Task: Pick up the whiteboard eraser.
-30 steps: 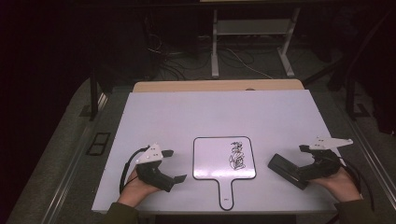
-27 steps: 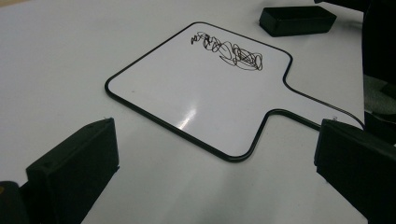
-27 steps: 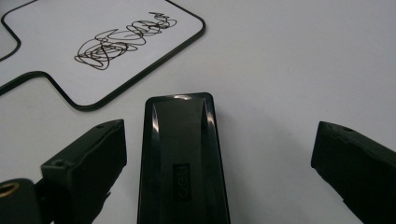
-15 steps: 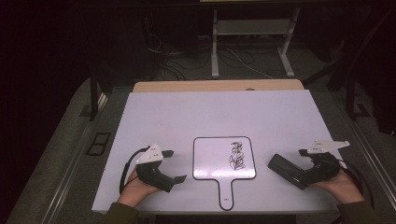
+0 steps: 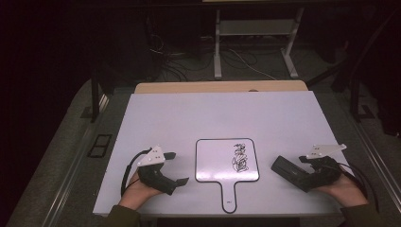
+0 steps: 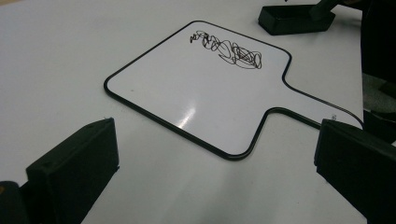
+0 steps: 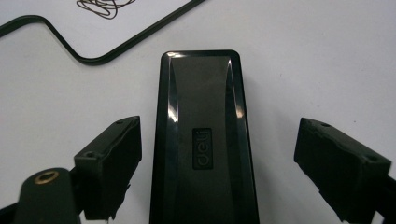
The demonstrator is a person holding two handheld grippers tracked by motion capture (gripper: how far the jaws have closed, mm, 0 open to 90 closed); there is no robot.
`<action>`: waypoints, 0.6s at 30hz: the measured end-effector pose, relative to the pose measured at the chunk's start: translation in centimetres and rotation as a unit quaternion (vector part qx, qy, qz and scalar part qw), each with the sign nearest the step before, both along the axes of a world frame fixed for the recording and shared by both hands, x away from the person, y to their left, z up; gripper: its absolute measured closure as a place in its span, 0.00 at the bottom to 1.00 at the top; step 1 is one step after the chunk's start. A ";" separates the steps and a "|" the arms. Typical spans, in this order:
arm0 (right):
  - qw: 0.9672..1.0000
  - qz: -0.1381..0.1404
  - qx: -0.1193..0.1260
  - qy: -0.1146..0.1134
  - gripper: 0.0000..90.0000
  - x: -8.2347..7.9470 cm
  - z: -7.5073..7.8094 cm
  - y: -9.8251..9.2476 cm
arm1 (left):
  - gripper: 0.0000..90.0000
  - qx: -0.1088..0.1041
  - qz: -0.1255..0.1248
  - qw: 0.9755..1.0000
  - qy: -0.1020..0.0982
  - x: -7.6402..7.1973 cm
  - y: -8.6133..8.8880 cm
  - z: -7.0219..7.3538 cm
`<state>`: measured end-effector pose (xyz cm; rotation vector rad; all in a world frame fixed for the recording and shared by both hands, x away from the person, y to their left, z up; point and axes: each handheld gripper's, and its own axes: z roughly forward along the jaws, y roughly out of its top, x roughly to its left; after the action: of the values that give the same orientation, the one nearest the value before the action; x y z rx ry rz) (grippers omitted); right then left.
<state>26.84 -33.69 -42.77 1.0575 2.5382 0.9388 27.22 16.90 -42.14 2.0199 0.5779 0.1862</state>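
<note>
Since a second ago the right gripper (image 5: 309, 171) has sunk a little toward the table's near edge; the left gripper (image 5: 172, 168) and the whiteboard have stayed put. The small handled whiteboard (image 5: 215, 161) lies flat between the two grippers, its handle pointing at the near edge and a black scribble (image 5: 239, 158) on its right half. Just right of it lies a black eraser (image 5: 287, 169); in the right gripper view this eraser (image 7: 203, 140) sits between the spread jaws, touching neither. The left gripper's jaws are also spread wide and hold nothing, aimed at the board's handle corner. The white table (image 5: 213, 113) is otherwise bare. Beyond it the room is dark, with cables on the floor and a metal stand (image 5: 255, 42).
</note>
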 end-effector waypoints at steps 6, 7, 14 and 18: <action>1.000 -0.001 -0.011 0.015 0.17 0.0 -0.2 0.3 | 0.00 0.002 -0.002 1.000 0.001 0.0 0.0 0.0; 1.000 0.001 -0.014 0.013 0.18 0.0 -0.3 0.4 | 0.00 0.003 -0.003 1.000 0.000 0.0 0.0 0.0; 1.000 0.006 -0.021 0.017 0.24 0.0 -0.3 0.5 | 0.00 0.002 -0.003 1.000 0.000 0.0 0.0 0.0; 0.999 0.006 -0.023 0.026 0.24 0.1 -0.5 0.6 | 0.00 0.002 -0.003 1.000 0.000 0.0 -0.1 0.0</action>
<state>26.90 -33.06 -43.27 1.0666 2.5980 0.8628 27.21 16.85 -42.16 2.0259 0.5727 0.1838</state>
